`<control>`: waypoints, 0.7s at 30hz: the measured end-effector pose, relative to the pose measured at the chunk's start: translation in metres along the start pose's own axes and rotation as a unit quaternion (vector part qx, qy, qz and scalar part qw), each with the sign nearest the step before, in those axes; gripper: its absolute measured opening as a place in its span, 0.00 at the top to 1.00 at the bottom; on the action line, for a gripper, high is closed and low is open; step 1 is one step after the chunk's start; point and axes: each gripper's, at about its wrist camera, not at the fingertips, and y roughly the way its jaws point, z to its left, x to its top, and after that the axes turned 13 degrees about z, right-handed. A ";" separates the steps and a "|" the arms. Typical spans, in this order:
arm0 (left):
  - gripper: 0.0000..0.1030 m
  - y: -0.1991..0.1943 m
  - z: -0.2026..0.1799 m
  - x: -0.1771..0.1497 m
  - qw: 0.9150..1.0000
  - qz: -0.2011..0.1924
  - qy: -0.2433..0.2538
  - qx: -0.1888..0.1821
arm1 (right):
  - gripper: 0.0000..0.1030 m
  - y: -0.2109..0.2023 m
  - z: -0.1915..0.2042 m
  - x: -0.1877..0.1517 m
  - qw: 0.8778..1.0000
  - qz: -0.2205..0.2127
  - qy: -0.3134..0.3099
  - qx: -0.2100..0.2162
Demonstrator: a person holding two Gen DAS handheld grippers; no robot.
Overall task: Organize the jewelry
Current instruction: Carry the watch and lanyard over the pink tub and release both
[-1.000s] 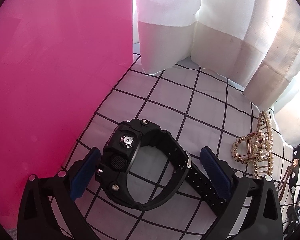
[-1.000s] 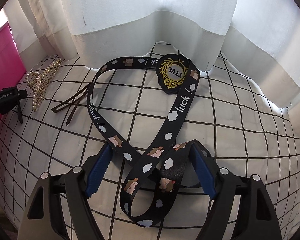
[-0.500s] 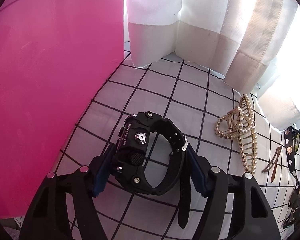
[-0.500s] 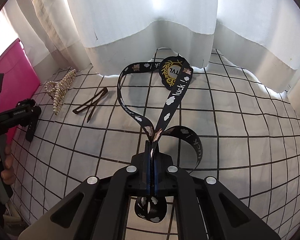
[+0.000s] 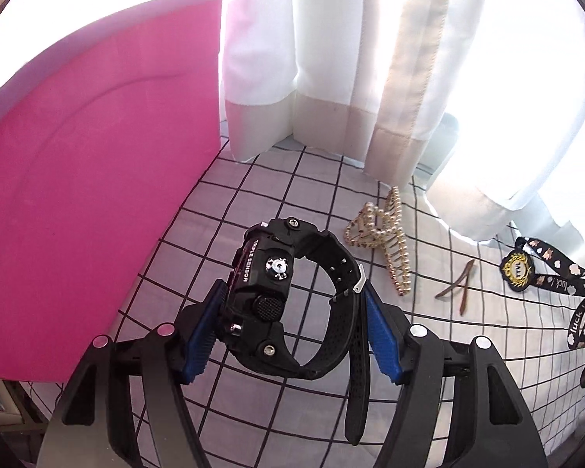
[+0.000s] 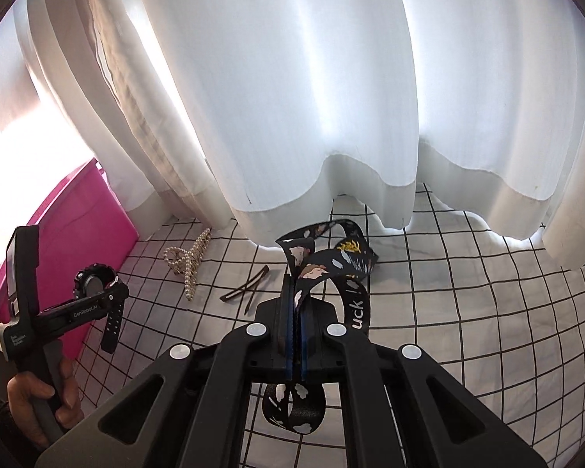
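Observation:
My left gripper (image 5: 292, 304) is shut on a black digital watch (image 5: 269, 292) and holds it above the checked cloth, its strap end hanging down. The watch and left gripper also show in the right wrist view (image 6: 97, 284). My right gripper (image 6: 294, 296) is shut on a black printed lanyard (image 6: 331, 269) and has it lifted, loops hanging above and below the fingers. The lanyard's badge end shows in the left wrist view (image 5: 516, 269) at the right.
A pink box (image 5: 78, 195) stands at the left, also in the right wrist view (image 6: 78, 226). A pearl hair claw (image 5: 386, 234) and a brown hair clip (image 5: 462, 284) lie on the checked cloth (image 5: 253, 195). White curtains (image 6: 312, 97) hang behind.
Both grippers closed, the left on the watch and the right on the lanyard, and both have risen from the cloth with their items.

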 end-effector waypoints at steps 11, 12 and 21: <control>0.37 -0.093 -0.011 0.008 0.997 -0.056 0.050 -0.027 | 0.98 -0.068 0.035 0.034 0.997 -0.073 -0.028 0.013; 0.37 -0.099 -0.012 0.008 0.996 -0.061 0.053 -0.030 | 0.98 -0.074 0.040 0.037 0.996 -0.080 -0.033 0.015; 0.37 -0.159 -0.006 0.027 0.991 -0.105 0.064 -0.057 | 0.98 -0.122 0.103 0.075 0.987 -0.132 -0.083 0.039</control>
